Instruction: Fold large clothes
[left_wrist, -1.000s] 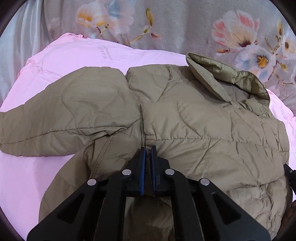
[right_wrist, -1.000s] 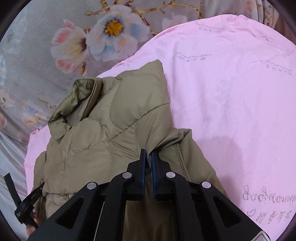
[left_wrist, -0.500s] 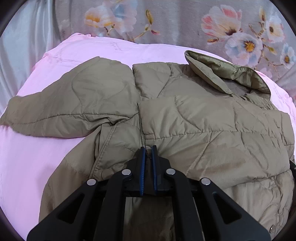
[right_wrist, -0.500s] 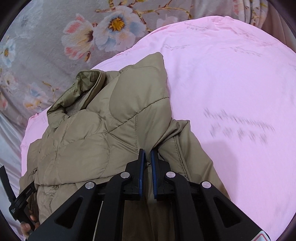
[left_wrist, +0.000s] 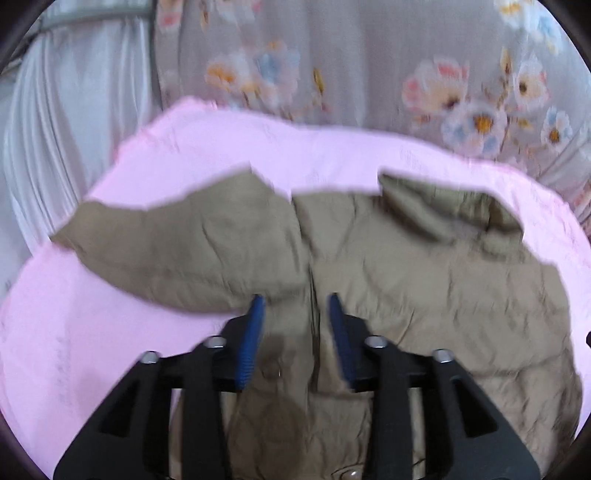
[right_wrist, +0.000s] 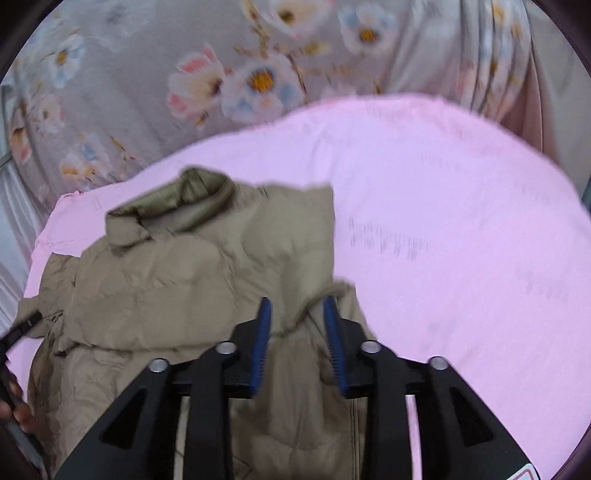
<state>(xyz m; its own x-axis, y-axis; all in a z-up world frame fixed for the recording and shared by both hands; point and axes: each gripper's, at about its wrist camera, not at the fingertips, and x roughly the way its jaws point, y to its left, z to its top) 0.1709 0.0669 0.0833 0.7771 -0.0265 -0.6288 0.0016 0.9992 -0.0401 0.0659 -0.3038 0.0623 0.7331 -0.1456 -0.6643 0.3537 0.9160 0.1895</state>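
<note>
Both tongs let go of jacket

Compared with a second ago, both tongs have been parted: then they were clamped on jacket fabric, now the blue pads stand apart and are opening further. More of the pink sheet and floral cloth is seen than before, both views blurred.

Left tongs (left_wrist: 295, 301): jaws spread, nothing pinched. The jacket (left_wrist: 406, 288) lies under and ahead of the tips, its side seam seen in the gap between the pads; whether fabric touches a pad cannot be told. One sleeve (left_wrist: 177, 251) is stretched out to the left of the tips. The collar (left_wrist: 454, 210) is seen far ahead and to the right.

Right tongs (right_wrist: 297, 306): jaws spread, no grip. A raised fold of jacket (right_wrist: 177, 291) sits between the pads, near the right one. The collar (right_wrist: 177, 206) is ahead and to the left.

The jacket is spread on the pink sheet (right_wrist: 461, 221), bare to the right of the right tongs. Floral cloth (left_wrist: 369, 74) is seen beyond the sheet. At the lower left edge of the right view, a hand (right_wrist: 16, 410) is partly seen.
</note>
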